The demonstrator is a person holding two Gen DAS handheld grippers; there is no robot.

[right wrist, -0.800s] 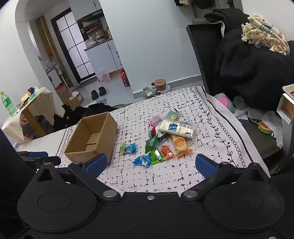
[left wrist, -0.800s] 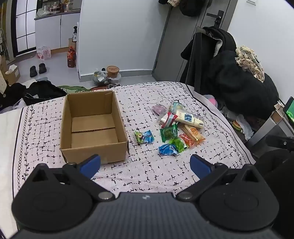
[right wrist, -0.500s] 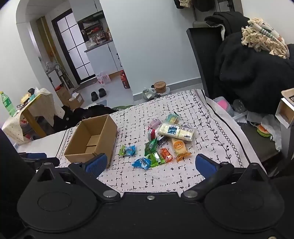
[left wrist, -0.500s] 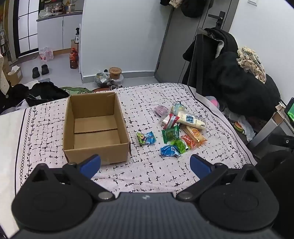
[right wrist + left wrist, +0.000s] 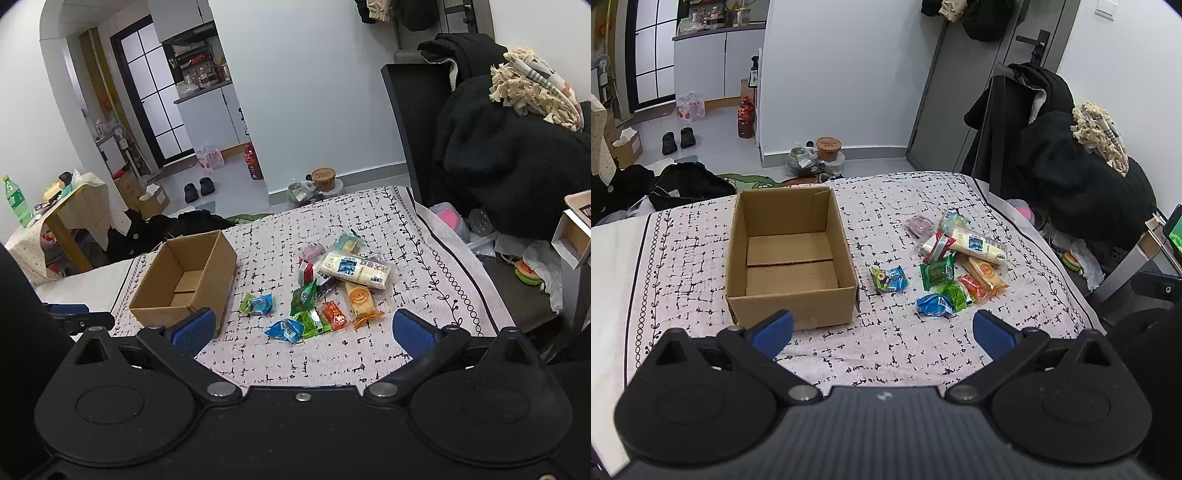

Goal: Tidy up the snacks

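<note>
The snacks (image 5: pixel 955 266) lie in a loose pile on the bed (image 5: pixel 683 258), ahead and right of my left hand-held gripper (image 5: pixel 882 328) and straight ahead of my right hand-held gripper (image 5: pixel 303 332). The empty box (image 5: pixel 790 254) sits beside them to the left. Both of my hand-held grippers are spread wide and hold nothing. The overlapping, slippery wrappers could make me pinch 2 packets, or slide 1 away.

Brown box (image 5: pixel 790 254) — blk/white grid cloth (image 5: pixel 905 347)
</note>
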